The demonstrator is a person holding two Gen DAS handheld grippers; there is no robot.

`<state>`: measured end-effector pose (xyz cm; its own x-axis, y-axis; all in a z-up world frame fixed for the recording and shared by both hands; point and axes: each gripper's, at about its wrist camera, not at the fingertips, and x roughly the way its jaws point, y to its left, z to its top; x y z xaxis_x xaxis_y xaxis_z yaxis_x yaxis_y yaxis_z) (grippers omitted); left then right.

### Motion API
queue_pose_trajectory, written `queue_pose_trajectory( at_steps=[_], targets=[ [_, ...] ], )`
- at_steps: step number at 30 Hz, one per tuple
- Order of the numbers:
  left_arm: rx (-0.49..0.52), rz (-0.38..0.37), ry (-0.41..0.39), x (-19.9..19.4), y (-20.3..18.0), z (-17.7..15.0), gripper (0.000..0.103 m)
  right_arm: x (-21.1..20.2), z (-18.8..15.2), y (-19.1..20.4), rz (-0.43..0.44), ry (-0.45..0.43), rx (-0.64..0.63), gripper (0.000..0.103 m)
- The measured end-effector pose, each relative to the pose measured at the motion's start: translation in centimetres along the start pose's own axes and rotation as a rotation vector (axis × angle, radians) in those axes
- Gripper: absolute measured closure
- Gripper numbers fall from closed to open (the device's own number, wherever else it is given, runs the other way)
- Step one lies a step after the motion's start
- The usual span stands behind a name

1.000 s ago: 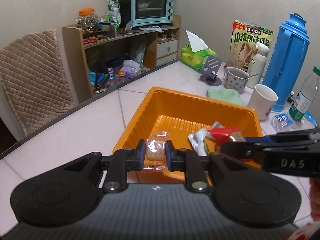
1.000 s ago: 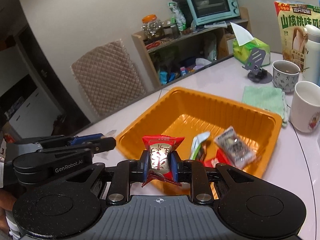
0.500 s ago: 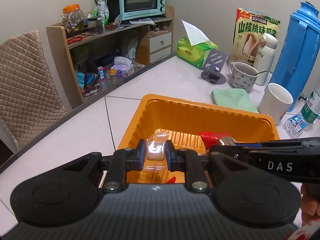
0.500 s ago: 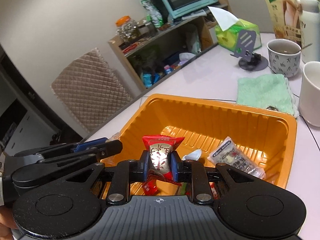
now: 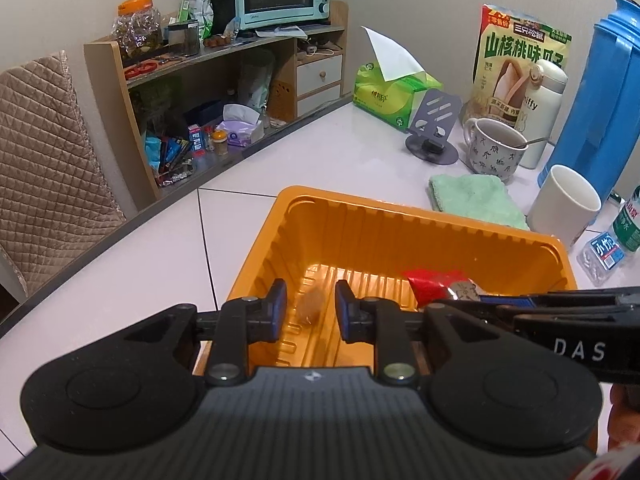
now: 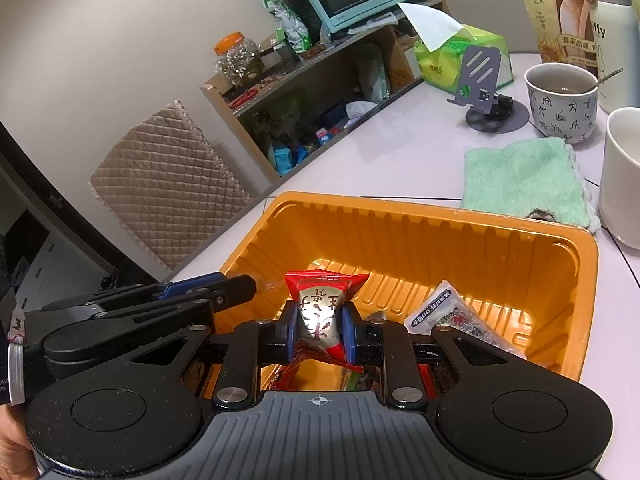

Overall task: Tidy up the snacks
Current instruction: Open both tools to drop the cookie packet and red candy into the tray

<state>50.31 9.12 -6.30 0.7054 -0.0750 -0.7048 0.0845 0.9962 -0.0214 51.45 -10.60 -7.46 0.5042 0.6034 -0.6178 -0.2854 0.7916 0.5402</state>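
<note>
An orange plastic tray (image 5: 420, 220) sits on the white table; it also shows in the right wrist view (image 6: 460, 224). My left gripper (image 5: 310, 310) is open above the tray's near left corner. A clear-wrapped brown snack (image 5: 310, 308) shows blurred between and below its fingers, loose over the tray floor. My right gripper (image 6: 320, 332) is shut on a red and silver snack packet (image 6: 322, 300) over the tray; the packet also shows in the left wrist view (image 5: 436, 284). A grey printed packet (image 6: 452, 316) lies in the tray's right side.
A green cloth (image 5: 476, 200), a white cup (image 5: 568, 204), a patterned mug (image 5: 494, 152), a phone stand (image 5: 432, 128), a tissue pack (image 5: 392, 96), a blue thermos (image 5: 600, 96) and a water bottle (image 5: 628, 224) stand behind the tray. A shelf (image 5: 208, 100) and a padded chair (image 5: 44, 160) are on the left.
My left gripper has opened and let go of the clear-wrapped snack, which drops into the tray. Both grippers have moved forward over the tray. The right gripper still holds the red packet.
</note>
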Motion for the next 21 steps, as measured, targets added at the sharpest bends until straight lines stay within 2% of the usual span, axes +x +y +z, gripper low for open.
queue_pose_trajectory(
  at_steps=[21],
  targets=[
    [-0.058, 0.004, -0.023, -2.9, 2.2, -0.5, 0.080, 0.4, 0.0, 1.3, 0.020, 0.013, -0.011, 0.080]
  ],
)
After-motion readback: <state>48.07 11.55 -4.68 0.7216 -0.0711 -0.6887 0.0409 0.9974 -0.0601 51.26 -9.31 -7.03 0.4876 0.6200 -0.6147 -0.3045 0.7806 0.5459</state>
